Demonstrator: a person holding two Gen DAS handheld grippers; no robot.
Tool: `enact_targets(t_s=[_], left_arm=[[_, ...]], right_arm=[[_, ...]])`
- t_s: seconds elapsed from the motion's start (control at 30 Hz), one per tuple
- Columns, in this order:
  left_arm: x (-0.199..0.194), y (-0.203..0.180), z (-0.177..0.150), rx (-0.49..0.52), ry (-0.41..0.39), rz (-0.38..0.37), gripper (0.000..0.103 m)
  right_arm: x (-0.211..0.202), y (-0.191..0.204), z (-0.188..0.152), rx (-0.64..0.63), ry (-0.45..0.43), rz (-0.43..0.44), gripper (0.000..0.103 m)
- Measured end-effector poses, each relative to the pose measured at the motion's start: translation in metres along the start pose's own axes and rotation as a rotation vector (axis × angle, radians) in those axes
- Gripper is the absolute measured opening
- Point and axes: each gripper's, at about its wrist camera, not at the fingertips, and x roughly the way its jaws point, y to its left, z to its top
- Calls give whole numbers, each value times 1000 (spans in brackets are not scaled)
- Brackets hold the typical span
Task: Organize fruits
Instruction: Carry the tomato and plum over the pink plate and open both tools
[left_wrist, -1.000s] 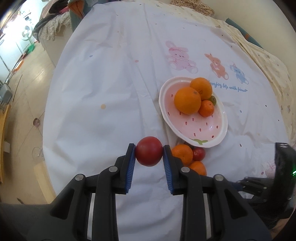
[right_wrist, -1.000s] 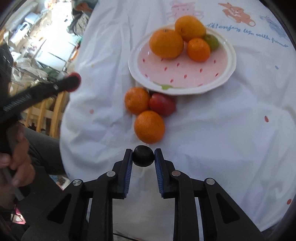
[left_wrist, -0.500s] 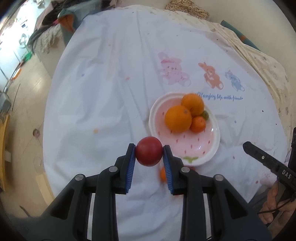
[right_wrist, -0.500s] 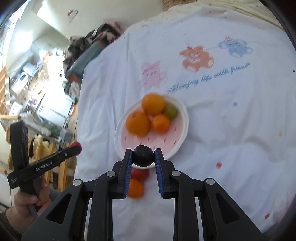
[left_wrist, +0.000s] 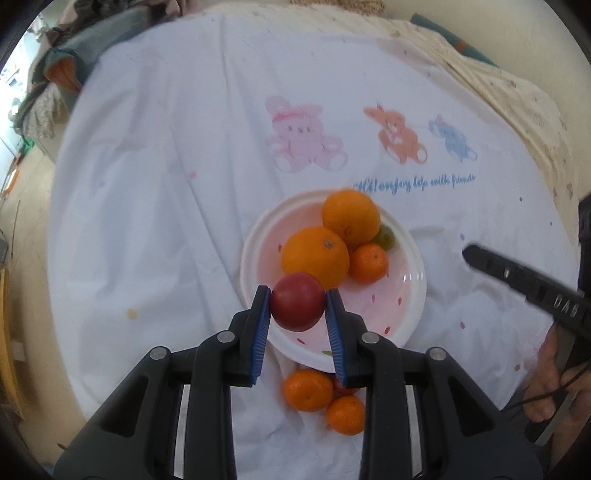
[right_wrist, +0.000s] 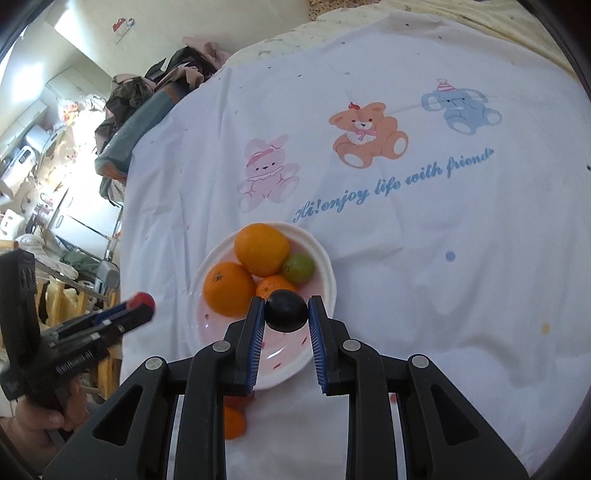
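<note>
A white and pink plate (left_wrist: 402, 310) holds two large oranges (left_wrist: 316, 256), a small tangerine (left_wrist: 369, 263) and a green fruit (left_wrist: 386, 236). My left gripper (left_wrist: 297, 307) is shut on a red fruit (left_wrist: 297, 306), held above the plate's near left rim. My right gripper (right_wrist: 287, 311) is shut on a dark plum (right_wrist: 287, 311), held above the same plate (right_wrist: 325, 258). Two tangerines (left_wrist: 308, 389) and a red fruit (left_wrist: 341, 386) lie on the cloth in front of the plate.
The table wears a white cloth with cartoon animals and blue writing (right_wrist: 391, 184). Clothes are piled at the far left edge (right_wrist: 147, 96). The other gripper shows at the right of the left wrist view (left_wrist: 524, 284) and at the left of the right wrist view (right_wrist: 96, 328).
Both grippers have risen and moved forward over the plate, each still holding its fruit. The loose fruit on the cloth now lies beneath and behind the fingers.
</note>
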Motion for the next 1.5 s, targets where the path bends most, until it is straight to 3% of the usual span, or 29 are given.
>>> enact_targets(t_s=[0.4, 0.97, 1.03, 1.07, 1.13, 1.37, 1.5], left_arm=[[62, -8, -9, 62, 165, 9, 26], [71, -6, -9, 47, 191, 31, 28], [69, -8, -9, 55, 177, 33, 49], [67, -9, -8, 59, 163, 27, 54], [63, -13, -8, 74, 143, 39, 74], [60, -10, -11, 73, 146, 55, 75], [58, -1, -10, 41, 148, 54, 75]], right_arm=[[64, -4, 5, -22, 162, -26, 26], [76, -27, 10, 109, 196, 5, 29], [73, -27, 11, 120, 187, 34, 39], [72, -27, 12, 123, 181, 44, 45], [69, -25, 13, 115, 166, 29, 51], [65, -27, 16, 146, 155, 39, 67], [60, -27, 18, 151, 135, 40, 68]])
